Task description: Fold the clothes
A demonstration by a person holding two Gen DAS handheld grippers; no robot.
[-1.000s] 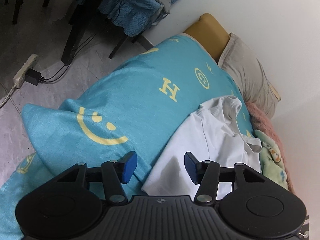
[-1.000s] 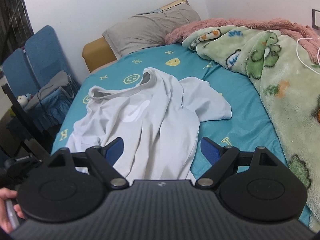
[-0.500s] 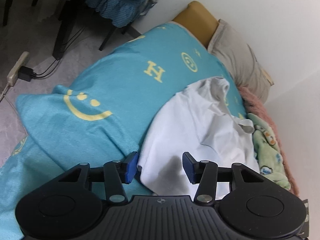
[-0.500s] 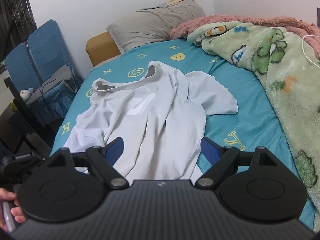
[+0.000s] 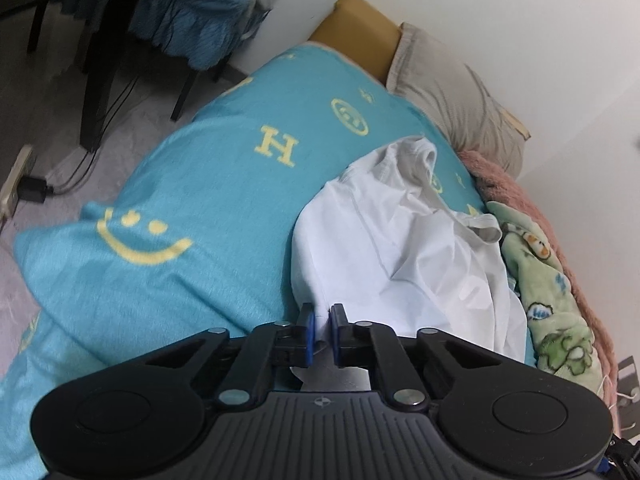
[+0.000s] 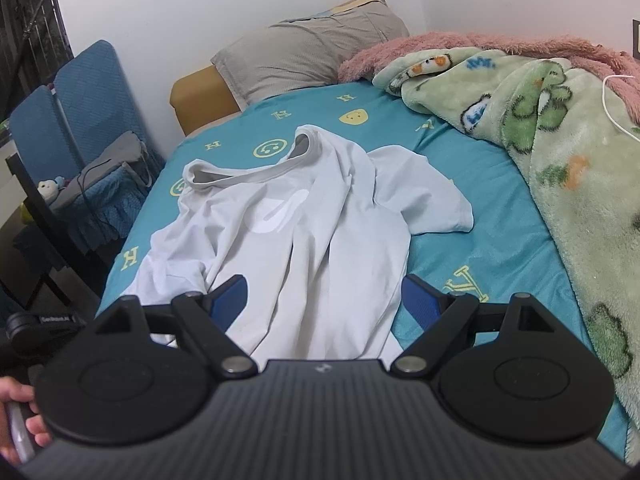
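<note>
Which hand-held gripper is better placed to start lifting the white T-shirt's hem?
Left. The left hand-held gripper is closing on the white T-shirt hem, fabric between its jaws. The right hand-held gripper is wide open above the shirt, gripping nothing.

We read yellow "H" letters [image 5: 276, 147] woven into the teal bedsheet [image 5: 208, 184], beside its smiley faces — and an "LV"-style monogram [image 6: 466, 283] on that sheet, just right of the white T-shirt [image 6: 304, 232].
</note>
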